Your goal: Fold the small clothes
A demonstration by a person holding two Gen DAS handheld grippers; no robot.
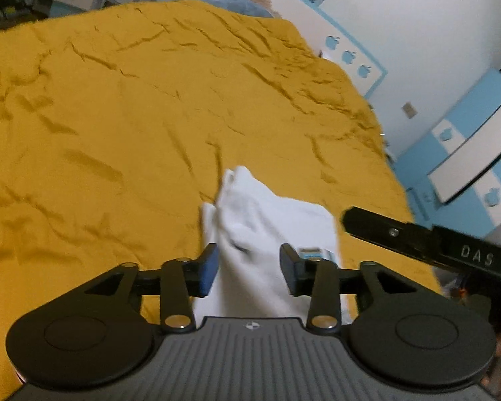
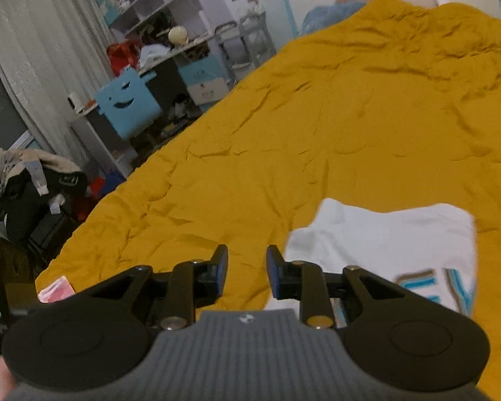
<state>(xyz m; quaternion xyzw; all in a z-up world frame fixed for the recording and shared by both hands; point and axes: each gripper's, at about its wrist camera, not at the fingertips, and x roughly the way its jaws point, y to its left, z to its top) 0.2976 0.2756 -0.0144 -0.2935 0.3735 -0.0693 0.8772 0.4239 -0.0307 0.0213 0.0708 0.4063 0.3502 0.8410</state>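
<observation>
We see a bed spread with a mustard-yellow cover (image 1: 123,107), creased all over. On the cover lies a small white garment (image 1: 267,220), partly folded, with light blue lettering on it (image 2: 451,287). Well beyond the garment, at the head of the bed, sits what seems to be a blue pillow (image 1: 237,0), though it is blurred. A pink-red card or packet (image 2: 56,289) lies at the cover's near edge, well left of the garment.

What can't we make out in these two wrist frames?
- White garment: near part hidden behind the left gripper body in left wrist view; motion blur hides any folds.
- Blue print: blurred, partly hidden behind the right gripper in right wrist view; unreadable.
- Pink item at bed edge: too small to identify.
</observation>
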